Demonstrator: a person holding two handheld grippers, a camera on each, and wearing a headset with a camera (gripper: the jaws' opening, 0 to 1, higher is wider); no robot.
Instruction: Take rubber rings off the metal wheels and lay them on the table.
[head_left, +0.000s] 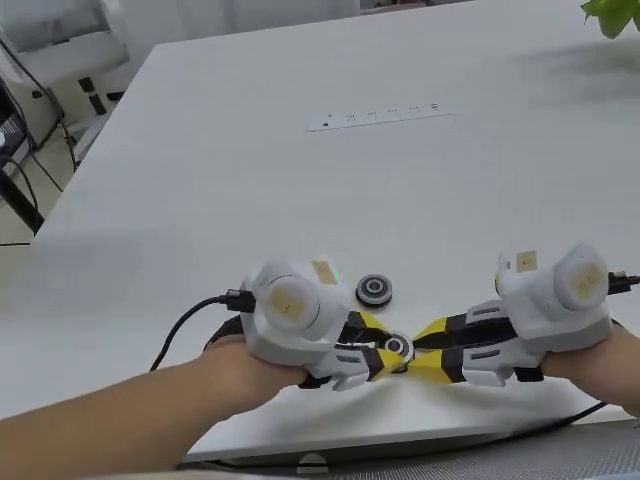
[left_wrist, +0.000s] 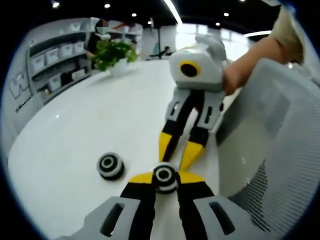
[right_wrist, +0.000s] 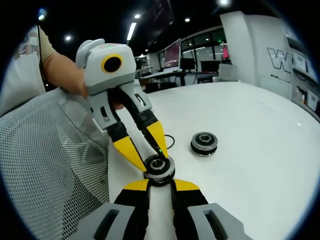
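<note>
A small metal wheel with a black rubber ring (head_left: 397, 348) is held just above the white table's (head_left: 300, 200) front edge, between the two grippers. My left gripper (head_left: 385, 356) comes in from the left and is shut on the wheel (left_wrist: 165, 177), its yellow tips flanking it. From the right, my right gripper (head_left: 412, 353) meets the same wheel (right_wrist: 159, 169) and pinches its rubber rim. A second wheel (head_left: 374, 290) with its ring on lies flat on the table just behind; it also appears in the left gripper view (left_wrist: 110, 165) and the right gripper view (right_wrist: 204, 143).
A flush socket panel (head_left: 380, 115) sits mid-table. A black cable (head_left: 185, 325) trails from the left gripper. A potted plant (left_wrist: 114, 54) stands at the far corner. A mesh chair back (right_wrist: 55, 165) is close to the table's near edge.
</note>
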